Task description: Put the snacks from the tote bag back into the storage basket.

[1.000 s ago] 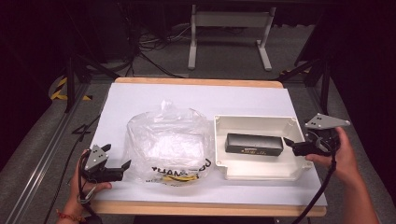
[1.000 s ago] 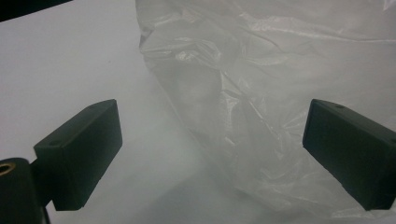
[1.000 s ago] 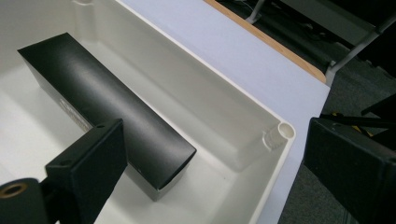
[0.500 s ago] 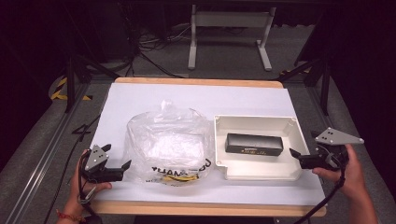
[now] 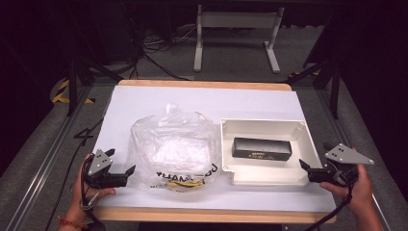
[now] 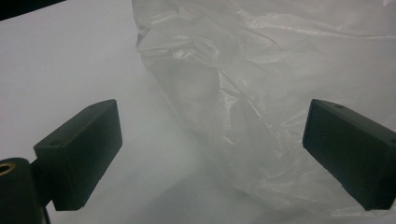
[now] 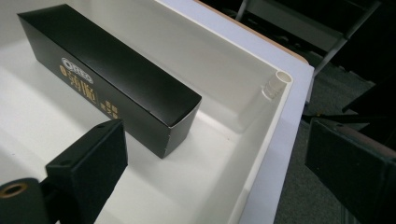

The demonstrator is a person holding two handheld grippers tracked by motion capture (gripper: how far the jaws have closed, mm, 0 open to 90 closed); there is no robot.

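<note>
Lying in the white tray [image 5: 308, 139], the black box [image 5: 261, 148] bears gold writing, possibly Chinese; both grippers' jaws stand apart.

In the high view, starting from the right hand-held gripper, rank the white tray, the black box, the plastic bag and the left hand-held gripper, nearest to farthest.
1. White tray: its right wall lies just left of the right hand-held gripper.
2. Black box: inside the tray, farther left.
3. Plastic bag: mid-table, left of the tray.
4. Left hand-held gripper: at the table's near left, beside the bag.
</note>
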